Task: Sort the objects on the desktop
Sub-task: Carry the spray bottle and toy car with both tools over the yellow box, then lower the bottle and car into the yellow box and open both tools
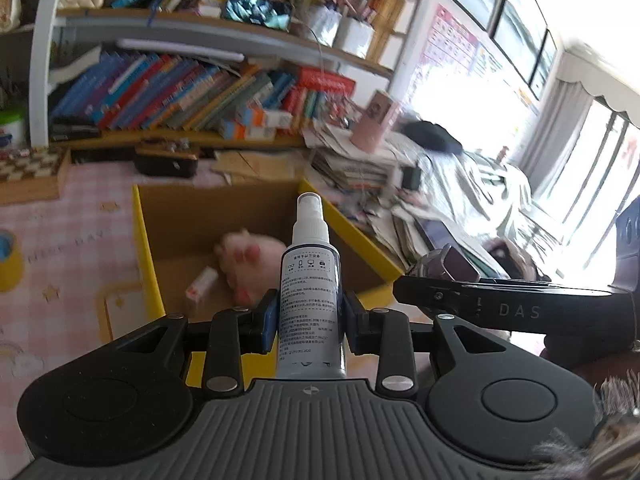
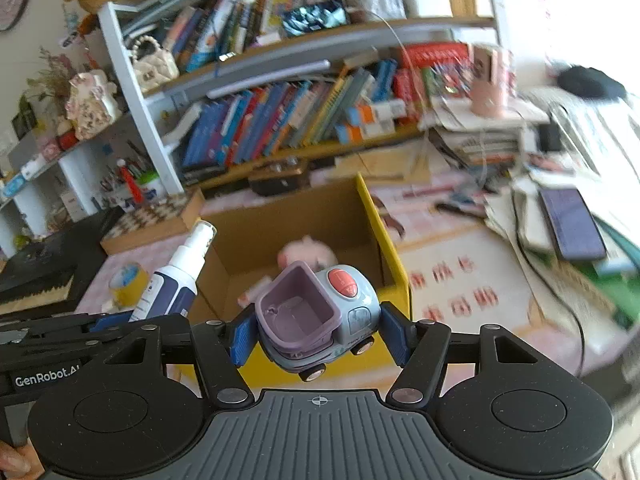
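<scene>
My left gripper (image 1: 308,314) is shut on a white spray bottle (image 1: 309,292), held upright over the near edge of an open cardboard box (image 1: 144,236) with yellow rims. The bottle also shows in the right wrist view (image 2: 176,276). My right gripper (image 2: 320,334) is shut on a purple and grey toy car (image 2: 316,316), held above the box's near yellow wall (image 2: 396,264). Inside the box lie a pink plush toy (image 1: 248,260) and a small white and red item (image 1: 202,284). The toy car's top peeks past the right gripper in the left wrist view (image 1: 444,264).
The box sits on a pink checked desk mat (image 1: 76,216). A yellow tape roll (image 1: 8,260) lies at the left. A chessboard box (image 1: 32,172), a dark case (image 1: 166,162) and a bookshelf (image 1: 180,92) stand behind. Stacked papers (image 1: 360,168) and a phone (image 2: 574,224) lie at the right.
</scene>
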Tool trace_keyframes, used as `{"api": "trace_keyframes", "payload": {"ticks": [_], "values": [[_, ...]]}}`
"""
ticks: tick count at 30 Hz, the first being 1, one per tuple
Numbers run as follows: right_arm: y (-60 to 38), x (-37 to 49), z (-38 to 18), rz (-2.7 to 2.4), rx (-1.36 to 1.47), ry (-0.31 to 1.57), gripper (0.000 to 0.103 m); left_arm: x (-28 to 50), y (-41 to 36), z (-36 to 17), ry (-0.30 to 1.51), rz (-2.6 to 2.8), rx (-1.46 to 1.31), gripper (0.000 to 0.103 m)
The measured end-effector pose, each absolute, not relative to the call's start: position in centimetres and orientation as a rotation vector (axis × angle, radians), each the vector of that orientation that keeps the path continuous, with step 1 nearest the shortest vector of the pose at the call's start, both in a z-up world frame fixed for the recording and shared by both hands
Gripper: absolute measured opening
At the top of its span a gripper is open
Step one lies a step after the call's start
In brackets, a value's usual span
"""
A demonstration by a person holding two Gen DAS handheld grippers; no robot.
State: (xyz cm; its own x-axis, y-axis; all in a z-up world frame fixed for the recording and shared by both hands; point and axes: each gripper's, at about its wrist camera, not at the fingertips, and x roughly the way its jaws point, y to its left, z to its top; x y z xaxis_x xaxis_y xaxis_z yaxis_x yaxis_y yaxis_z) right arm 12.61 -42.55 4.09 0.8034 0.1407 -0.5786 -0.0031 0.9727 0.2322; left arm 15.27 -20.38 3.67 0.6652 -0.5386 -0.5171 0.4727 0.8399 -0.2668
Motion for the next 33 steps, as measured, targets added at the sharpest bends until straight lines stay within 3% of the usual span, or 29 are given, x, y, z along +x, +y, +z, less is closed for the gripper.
{"api": "trace_keyframes", "payload": {"ticks": [9, 15, 33], "values": [[-42.6, 19.7, 3.2, 0.21, 0.053, 0.657, 0.064, 22.0, -22.5, 3.4, 0.606, -0.482, -0.058, 0.03], [-41.7, 23.7, 0.5, 0.266, -0.061, 0.746, 0.064, 25.3, -23.4, 0.9, 0.7, -0.454, 0.002, 0.03], [-38.7, 26.4, -3.1, 0.401, -0.398, 0.866, 0.065, 25.8, -24.8, -2.6, 0.812, -0.434, 0.097, 0.03]]}}
